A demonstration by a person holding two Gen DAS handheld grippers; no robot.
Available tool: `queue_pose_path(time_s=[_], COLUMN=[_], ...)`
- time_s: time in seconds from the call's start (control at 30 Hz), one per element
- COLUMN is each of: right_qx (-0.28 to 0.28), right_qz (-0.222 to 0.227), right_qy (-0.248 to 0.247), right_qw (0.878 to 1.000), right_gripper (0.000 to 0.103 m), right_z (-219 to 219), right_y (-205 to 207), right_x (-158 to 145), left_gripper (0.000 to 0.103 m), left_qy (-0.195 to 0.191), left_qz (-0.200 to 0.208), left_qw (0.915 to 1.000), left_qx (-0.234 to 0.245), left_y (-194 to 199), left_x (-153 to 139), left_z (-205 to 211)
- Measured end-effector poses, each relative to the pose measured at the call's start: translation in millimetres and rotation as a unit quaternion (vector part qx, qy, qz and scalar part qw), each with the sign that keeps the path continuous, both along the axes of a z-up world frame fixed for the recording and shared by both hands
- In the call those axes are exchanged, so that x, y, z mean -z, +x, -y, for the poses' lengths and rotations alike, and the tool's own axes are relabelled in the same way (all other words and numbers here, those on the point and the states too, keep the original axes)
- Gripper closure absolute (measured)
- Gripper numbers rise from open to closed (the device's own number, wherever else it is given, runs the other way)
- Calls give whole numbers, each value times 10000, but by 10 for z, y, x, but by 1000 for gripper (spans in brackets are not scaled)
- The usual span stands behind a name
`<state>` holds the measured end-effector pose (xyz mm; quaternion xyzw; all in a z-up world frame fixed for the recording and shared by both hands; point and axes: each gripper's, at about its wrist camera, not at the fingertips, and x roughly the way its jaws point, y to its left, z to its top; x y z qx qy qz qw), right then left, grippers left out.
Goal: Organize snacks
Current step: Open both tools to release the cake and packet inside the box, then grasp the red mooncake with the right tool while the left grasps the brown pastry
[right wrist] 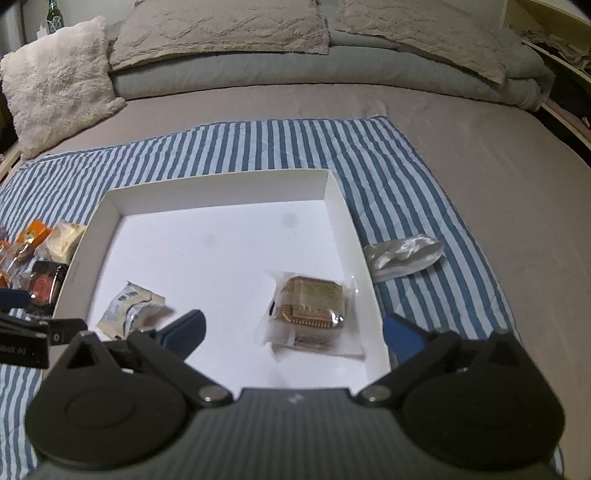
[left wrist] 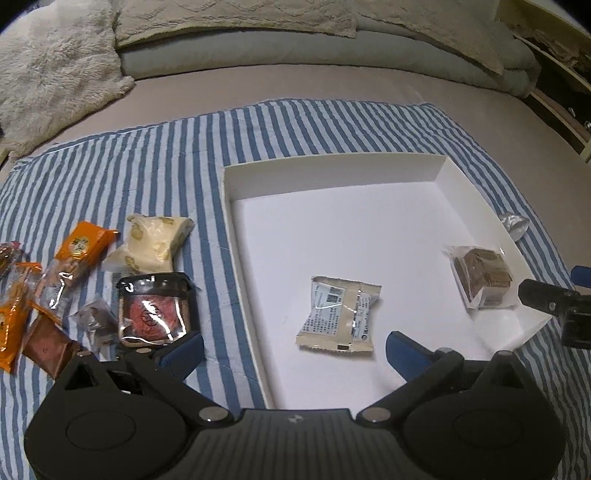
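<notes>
A shallow white box (left wrist: 325,170) (right wrist: 221,188) lies on a blue-striped cloth. Inside it lie a cream printed packet (left wrist: 338,315) (right wrist: 129,314) and a clear-wrapped brown cake (left wrist: 482,277) (right wrist: 312,308). My left gripper (left wrist: 293,347) is open and empty, over the box's near left edge. My right gripper (right wrist: 293,330) is open and empty, just in front of the brown cake. Loose snacks lie left of the box: a black-and-red packet (left wrist: 153,308) (right wrist: 44,282), a cream packet (left wrist: 155,242) (right wrist: 64,238), orange packets (left wrist: 83,247) (right wrist: 33,232).
A crumpled silver wrapper (right wrist: 404,256) (left wrist: 513,223) lies on the striped cloth (left wrist: 129,177) (right wrist: 388,155) right of the box. Pillows (right wrist: 221,29) and a fluffy cushion (right wrist: 55,81) line the back of the bed. A bed frame (right wrist: 565,74) runs along the right.
</notes>
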<state>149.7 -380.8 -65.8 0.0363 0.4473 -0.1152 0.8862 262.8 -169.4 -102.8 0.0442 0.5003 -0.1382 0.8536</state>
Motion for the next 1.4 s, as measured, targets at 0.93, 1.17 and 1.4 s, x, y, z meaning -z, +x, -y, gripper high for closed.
queue_pose_path(time_s=[0.93, 1.17, 1.4], right_qx=[-640, -833, -868], right_qz=[171, 168, 190], right_qy=[69, 150, 264], right_qw=[9978, 9963, 9957], right_gripper=[0, 0, 0], right_z=[-949, -1286, -1530], right_y=[126, 262, 419], right_x=[-154, -128, -80], left_gripper=[0, 0, 0], left_qy=[142, 157, 258], left_qz=[328, 395, 560], left_qw=[9947, 9919, 9914], left_qx=[-963, -1201, -1152], left_y=[-195, -183, -149], left_x=[-197, -157, -61], left_z=[-1337, -1634, -1851])
